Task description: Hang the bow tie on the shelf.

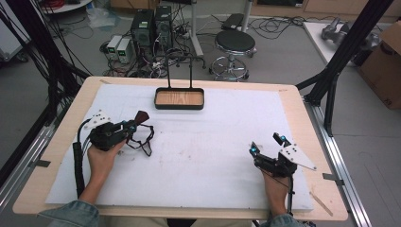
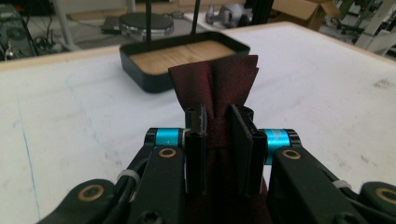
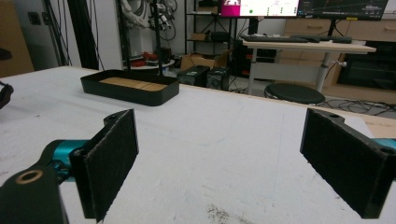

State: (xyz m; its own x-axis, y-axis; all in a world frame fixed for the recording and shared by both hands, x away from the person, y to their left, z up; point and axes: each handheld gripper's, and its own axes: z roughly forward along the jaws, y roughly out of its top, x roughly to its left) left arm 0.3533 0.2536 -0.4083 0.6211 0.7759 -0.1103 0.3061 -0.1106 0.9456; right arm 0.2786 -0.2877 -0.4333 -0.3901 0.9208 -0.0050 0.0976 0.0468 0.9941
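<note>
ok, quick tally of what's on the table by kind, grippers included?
Grippers: 2, the left gripper shut on the dark red cloth piece, the right gripper open
Dark red cloth piece with black straps: 1
Black tray with wooden floor and stand: 1
Total: 4

No text, label, brand, number or sign is legible anywhere; the far monitor's screen content is too small to read.
</note>
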